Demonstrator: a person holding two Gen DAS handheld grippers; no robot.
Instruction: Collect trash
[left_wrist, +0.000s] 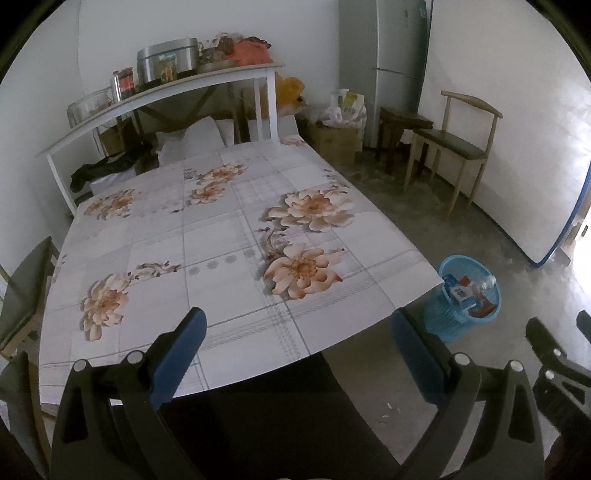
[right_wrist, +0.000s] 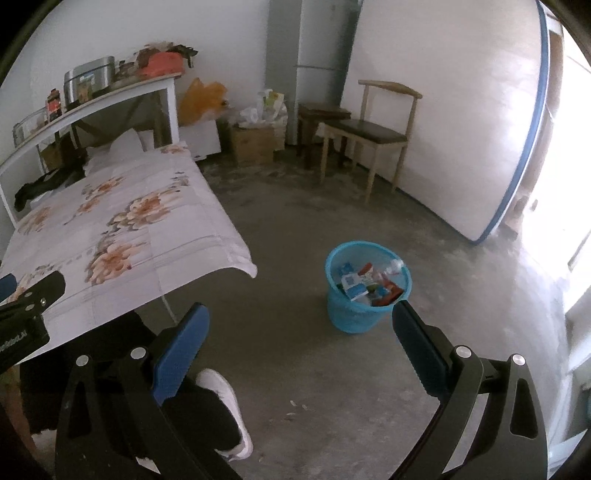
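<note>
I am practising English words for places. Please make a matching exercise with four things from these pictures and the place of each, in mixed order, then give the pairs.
Things:
1. blue basket
2. steel pot
3. wooden chair
4. white shoe

Places:
A. on the high shelf
B. beside the refrigerator
C. on the floor near the table corner
D. behind the right gripper's fingers

Pairs: 1-C, 2-A, 3-B, 4-D

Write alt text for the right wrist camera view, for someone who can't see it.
A blue wastebasket holding cartons and wrappers stands on a bare concrete floor, seen past the open, empty right gripper. To the left is a table with a flowered cloth; a wooden chair stands by the far wall.
</note>
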